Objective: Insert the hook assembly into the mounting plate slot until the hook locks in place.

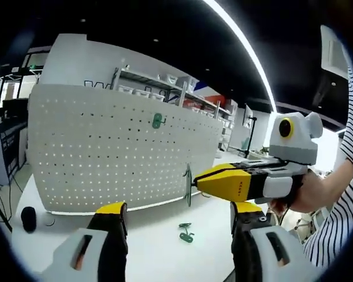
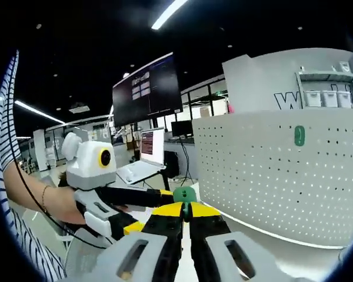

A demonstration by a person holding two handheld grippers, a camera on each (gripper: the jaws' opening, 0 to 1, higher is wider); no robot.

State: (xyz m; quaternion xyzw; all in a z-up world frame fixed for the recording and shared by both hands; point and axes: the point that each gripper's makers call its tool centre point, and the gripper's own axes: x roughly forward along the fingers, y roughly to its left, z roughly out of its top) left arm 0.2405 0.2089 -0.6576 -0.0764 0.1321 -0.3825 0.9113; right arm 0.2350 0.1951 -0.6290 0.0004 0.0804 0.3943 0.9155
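Observation:
A white pegboard mounting plate (image 1: 106, 153) stands upright on the table; it also appears in the right gripper view (image 2: 282, 176). One green hook (image 1: 158, 121) hangs in its upper holes (image 2: 299, 136). My right gripper (image 1: 201, 183) is shut on a second green hook (image 1: 188, 185), held a short way in front of the board's lower right part; that hook (image 2: 185, 194) pokes out between the closed yellow jaw tips of the right gripper (image 2: 185, 209). A third green hook (image 1: 186, 233) lies on the table. My left gripper (image 1: 179, 218) is open and holds nothing, and it also appears on the left of the right gripper view (image 2: 129, 205).
A small black round object (image 1: 28, 218) sits on the white table (image 1: 153, 247) at the left, near the board's foot. A laptop (image 2: 142, 157) and a large dark monitor (image 2: 147, 91) stand behind. A person's striped sleeve (image 1: 341, 200) is at the right.

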